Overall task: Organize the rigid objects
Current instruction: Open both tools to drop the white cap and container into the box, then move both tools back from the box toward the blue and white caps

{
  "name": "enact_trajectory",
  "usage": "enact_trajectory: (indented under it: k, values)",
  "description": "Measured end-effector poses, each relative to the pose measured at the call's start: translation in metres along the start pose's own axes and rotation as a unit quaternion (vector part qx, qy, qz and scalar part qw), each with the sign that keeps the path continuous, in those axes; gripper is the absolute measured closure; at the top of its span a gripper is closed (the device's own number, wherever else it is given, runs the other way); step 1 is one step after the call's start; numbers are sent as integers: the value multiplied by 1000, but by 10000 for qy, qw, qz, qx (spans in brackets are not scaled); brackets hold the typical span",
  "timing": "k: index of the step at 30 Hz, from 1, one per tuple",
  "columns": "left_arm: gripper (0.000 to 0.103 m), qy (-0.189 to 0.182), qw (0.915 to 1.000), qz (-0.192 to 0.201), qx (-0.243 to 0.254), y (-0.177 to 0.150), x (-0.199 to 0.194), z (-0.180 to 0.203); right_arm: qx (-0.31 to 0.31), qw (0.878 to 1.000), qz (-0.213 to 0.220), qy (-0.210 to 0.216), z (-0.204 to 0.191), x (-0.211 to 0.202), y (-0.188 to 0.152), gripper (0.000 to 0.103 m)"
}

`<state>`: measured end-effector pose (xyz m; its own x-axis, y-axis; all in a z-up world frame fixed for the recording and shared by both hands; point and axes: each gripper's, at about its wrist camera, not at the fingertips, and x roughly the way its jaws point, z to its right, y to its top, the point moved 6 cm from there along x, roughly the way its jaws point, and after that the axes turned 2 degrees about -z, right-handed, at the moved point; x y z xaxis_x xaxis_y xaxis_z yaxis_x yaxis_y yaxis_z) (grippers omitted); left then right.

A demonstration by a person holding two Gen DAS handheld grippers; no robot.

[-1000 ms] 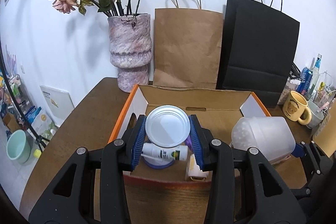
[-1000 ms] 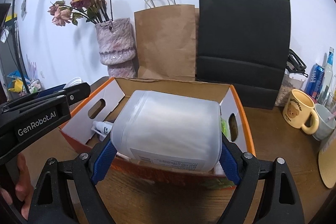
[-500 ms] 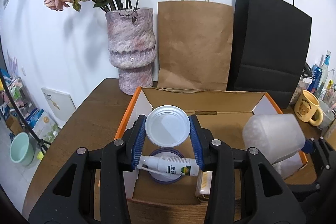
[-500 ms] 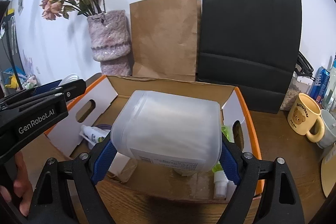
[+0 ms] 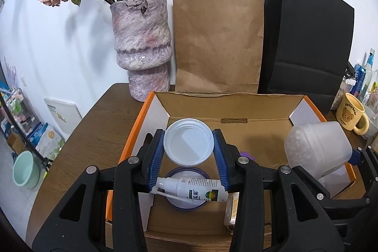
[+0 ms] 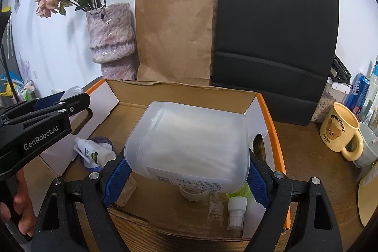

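Note:
My left gripper [image 5: 188, 155] is shut on a round white lid [image 5: 187, 141] and holds it over the left part of an open orange-edged cardboard box [image 5: 232, 105]. My right gripper [image 6: 186, 172] is shut on a frosted plastic container [image 6: 189, 141], tilted over the right part of the box [image 6: 182, 91]. The container also shows in the left wrist view [image 5: 317, 148]. Inside the box lie a white spray bottle [image 5: 189, 189] on a purple-rimmed lid [image 5: 186, 206], and a small white-capped tube [image 6: 236, 211].
A pink vase of dried roses [image 5: 143, 44], a brown paper bag [image 5: 218, 39] and a black paper bag [image 5: 307, 39] stand behind the box. A yellow bear mug [image 6: 340, 134] and cans stand at the right on the wooden table [image 5: 94, 124].
Both grippers have moved forward over the box with their loads. The box and the bags look larger and nearer. The box floor shows more.

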<state>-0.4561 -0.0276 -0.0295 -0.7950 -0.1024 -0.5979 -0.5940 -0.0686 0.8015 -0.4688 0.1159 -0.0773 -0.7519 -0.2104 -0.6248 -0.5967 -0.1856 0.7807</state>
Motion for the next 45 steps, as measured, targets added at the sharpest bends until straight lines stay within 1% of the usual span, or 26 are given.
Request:
enact_trajectory:
  k: [3,5,6,7,8,9,10,11,12,22,29,39,45]
  values:
    - [65,15,10000,-18,-24,0,1,-2,14,10000,-60,-1,2,2,-1,13]
    - [54,32,10000,-21,-40,1,1,-3,0,9999,-141,12,3,4,-3,12]
    - [39,58,10000,-8,-45,1,1,-4,6,9999,-171,5,4,5,-3,12]
    - [30,71,10000,22,-49,1,0,-5,16,9999,-161,-23,5,5,-3,12]
    - [29,50,10000,54,-47,2,-1,-5,16,9999,-150,-50,6,4,-3,11]
    - [22,27,10000,70,-46,3,-2,-4,1,9999,-140,-92,6,3,-2,11]
    - [4,29,9999,84,-60,3,-3,-4,-5,9998,-143,-131,7,3,-2,10]
    - [0,49,9999,126,-79,3,-4,-5,-3,9997,-145,-181,8,3,-2,6]
    - [0,66,9998,156,-94,4,-5,-6,1,9997,-145,-218,10,3,-3,0]
    - [0,93,9997,138,-182,5,-7,-10,55,9997,-139,-174,11,2,-4,0]
    - [0,64,9996,196,-209,6,-12,-11,92,9998,-119,-134,12,-2,-5,0]
    - [0,-67,9992,279,-288,8,-24,-12,111,9999,29,-55,13,-17,-2,0]
    - [0,-91,9989,384,-261,10,-34,-10,63,9999,98,-86,14,-27,-3,0]
